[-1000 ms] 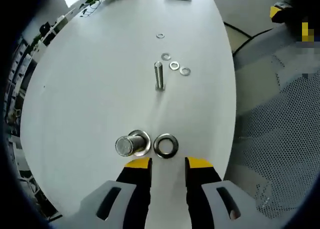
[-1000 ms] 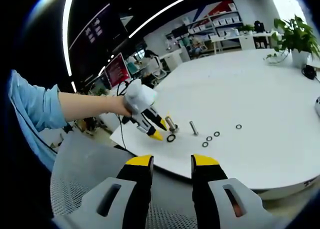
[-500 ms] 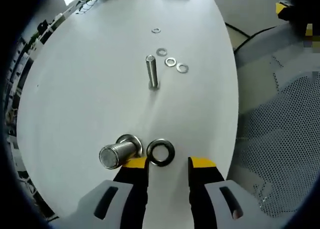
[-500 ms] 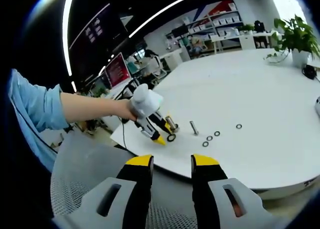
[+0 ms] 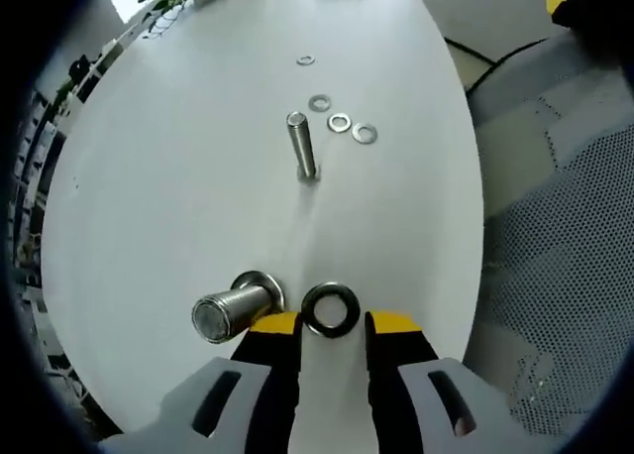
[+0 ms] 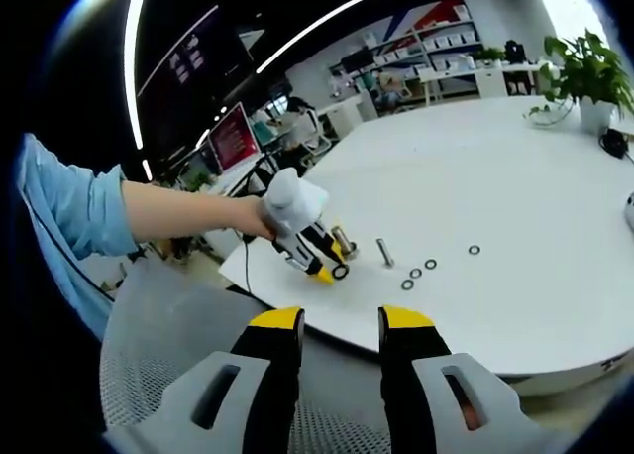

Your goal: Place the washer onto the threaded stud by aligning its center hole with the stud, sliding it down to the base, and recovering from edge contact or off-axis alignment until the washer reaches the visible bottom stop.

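While the washer [image 5: 330,309] lies ungrasped at lower centre between the left gripper's [image 5: 331,325] parted jaws, the stud [image 5: 234,305] stays bare; pickup and seating remain.

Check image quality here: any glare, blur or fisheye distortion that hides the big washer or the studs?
Left gripper view: even light, soft shadows, the large washer and thick stud sharp; the table edge bows from fisheye. Right gripper view: bright ceiling strips, the left gripper small, washers tiny.
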